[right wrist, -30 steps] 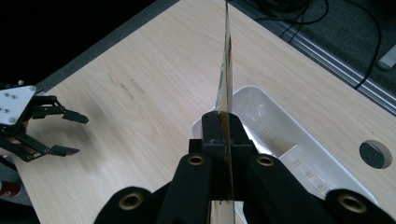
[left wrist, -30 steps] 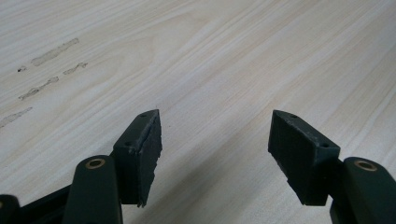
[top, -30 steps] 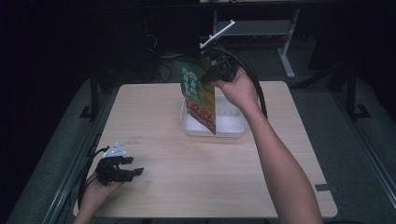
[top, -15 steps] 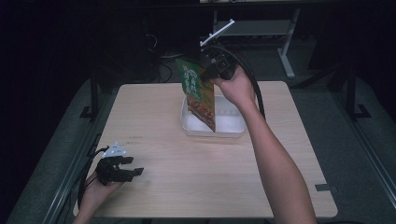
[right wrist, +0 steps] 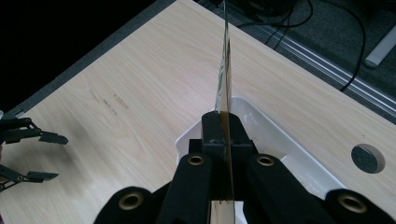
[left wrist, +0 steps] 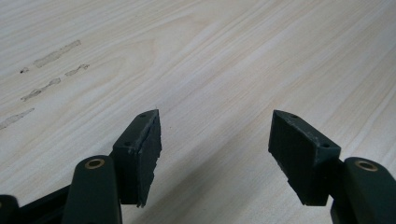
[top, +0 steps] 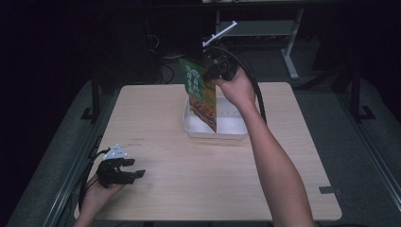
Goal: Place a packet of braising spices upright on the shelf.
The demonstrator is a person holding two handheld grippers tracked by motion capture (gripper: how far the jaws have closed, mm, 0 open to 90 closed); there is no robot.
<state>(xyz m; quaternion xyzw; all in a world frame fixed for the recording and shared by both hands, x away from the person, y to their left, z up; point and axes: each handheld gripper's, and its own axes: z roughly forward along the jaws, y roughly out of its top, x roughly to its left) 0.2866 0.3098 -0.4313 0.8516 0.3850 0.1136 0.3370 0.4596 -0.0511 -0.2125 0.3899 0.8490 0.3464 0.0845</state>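
A flat green and orange food packet (top: 201, 94) hangs upright over a white tray (top: 236, 134) at the table's far middle. My right gripper (top: 213, 75) is shut on its upper edge. In the right gripper view the packet (right wrist: 226, 70) runs edge-on up from between my shut jaws, above the tray (right wrist: 280, 144). My left gripper (top: 137, 174) rests on the table near the front left corner, open. Bare wood lies between its two pads (left wrist: 144, 154) in the left gripper view.
The wooden table (top: 156, 123) has faint smudges at its left. A round cable hole (right wrist: 368, 158) sits beyond the tray. Cables and a metal rail lie past the table's far edge. The other gripper (right wrist: 28, 154) lies open at far left in the right gripper view.
The packet and my right gripper have shifted slightly left and tilted a little over the tray. My left gripper has stayed put.
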